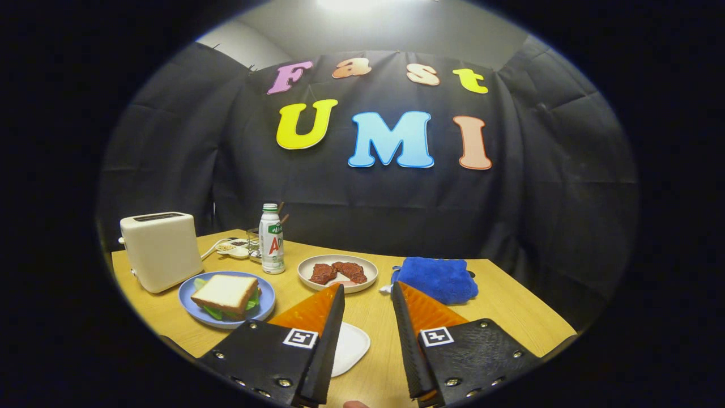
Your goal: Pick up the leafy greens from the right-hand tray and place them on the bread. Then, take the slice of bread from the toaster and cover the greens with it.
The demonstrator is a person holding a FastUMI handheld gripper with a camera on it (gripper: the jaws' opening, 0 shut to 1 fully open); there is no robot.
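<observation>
A blue plate left of the fingers holds a slice of bread lying on leafy greens that poke out at its sides. Behind the plate stands a cream toaster with its slot on top; I cannot see into the slot. My gripper is open above the table, nothing between its fingers, with the plate off to the left of the left finger. A white tray lies under and between the fingers, bare where it shows.
Just ahead of the fingertips a pale plate carries dark red meat pieces. A blue cloth lies to its right. A white bottle and small dishes stand behind, near the toaster. The wooden table ends near the right.
</observation>
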